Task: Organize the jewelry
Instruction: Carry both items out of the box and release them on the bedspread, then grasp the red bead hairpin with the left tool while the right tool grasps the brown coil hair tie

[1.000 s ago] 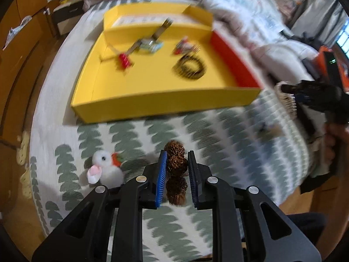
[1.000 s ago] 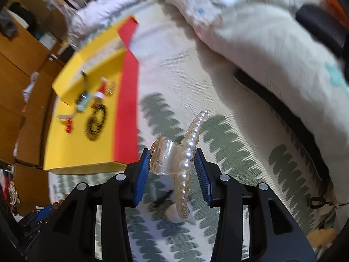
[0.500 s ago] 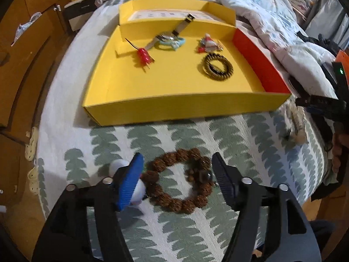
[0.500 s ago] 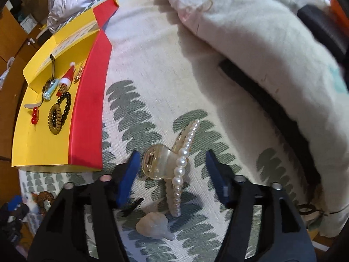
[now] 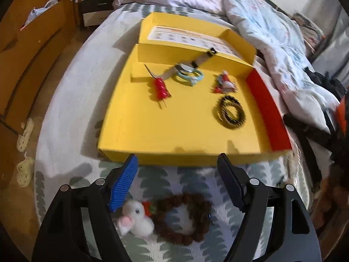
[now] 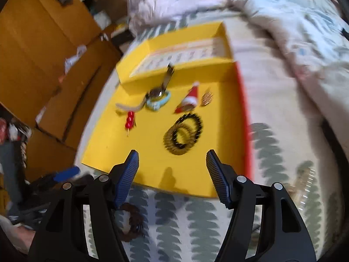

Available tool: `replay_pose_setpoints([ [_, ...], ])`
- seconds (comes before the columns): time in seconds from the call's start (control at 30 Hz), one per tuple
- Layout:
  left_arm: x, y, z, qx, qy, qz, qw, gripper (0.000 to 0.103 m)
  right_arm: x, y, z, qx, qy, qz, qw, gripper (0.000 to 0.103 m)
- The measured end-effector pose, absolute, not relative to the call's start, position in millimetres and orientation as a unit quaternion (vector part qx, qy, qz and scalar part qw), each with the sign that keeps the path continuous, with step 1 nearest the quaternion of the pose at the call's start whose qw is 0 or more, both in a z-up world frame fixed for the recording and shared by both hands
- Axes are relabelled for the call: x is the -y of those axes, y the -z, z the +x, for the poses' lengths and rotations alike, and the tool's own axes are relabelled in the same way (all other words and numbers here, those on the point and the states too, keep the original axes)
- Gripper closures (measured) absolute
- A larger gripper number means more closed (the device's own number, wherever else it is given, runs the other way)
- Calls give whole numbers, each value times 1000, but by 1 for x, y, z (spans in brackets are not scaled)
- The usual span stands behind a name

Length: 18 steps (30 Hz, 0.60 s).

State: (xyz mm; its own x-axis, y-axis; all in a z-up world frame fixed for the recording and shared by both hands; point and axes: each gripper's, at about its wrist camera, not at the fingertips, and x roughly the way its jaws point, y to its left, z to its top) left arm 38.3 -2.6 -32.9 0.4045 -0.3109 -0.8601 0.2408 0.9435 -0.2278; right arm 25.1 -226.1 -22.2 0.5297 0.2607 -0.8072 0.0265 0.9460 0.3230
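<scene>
The left tool [image 5: 177, 181] is wide open and holds nothing. Under it, at about 6 o'clock in its view, a brown bead bracelet [image 5: 183, 218] lies flat on the bed [image 5: 65, 100]. A small white bunny toy [image 5: 135, 219] touches the bracelet at its 9 o'clock side. The right tool [image 6: 171, 174] is wide open too, and empty. It hangs over the near edge of the yellow tray [image 6: 122, 152].

The tray sits at 12 o'clock from both tools. Inside it are a black ring of beads [image 5: 230, 112], a red bead clip [image 5: 160, 88], a blue ring [image 5: 188, 76] and a little red hat [image 5: 224, 81].

The bracelet looks light. Its beads look hard and bumpy, and the loop will probably flop and sag when lifted. A good place to pinch is the 3 o'clock side, far from the bunny, across one or two beads. The bed is soft, so the tool may sink a bit. A pearl clip [image 6: 302, 187] lies at 3 o'clock in the right view, too blurry to judge.
</scene>
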Motion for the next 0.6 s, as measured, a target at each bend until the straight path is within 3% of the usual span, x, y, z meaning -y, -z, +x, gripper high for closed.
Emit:
replay_pose_setpoints([
  [0.23,3,34,88,-526,145,-37,837,29,211,69,79,-532,-53,148,832,52],
  [0.6,10,74,153,-575,129,-41,807,29,217,83,104,-544,-36,135,828,56],
])
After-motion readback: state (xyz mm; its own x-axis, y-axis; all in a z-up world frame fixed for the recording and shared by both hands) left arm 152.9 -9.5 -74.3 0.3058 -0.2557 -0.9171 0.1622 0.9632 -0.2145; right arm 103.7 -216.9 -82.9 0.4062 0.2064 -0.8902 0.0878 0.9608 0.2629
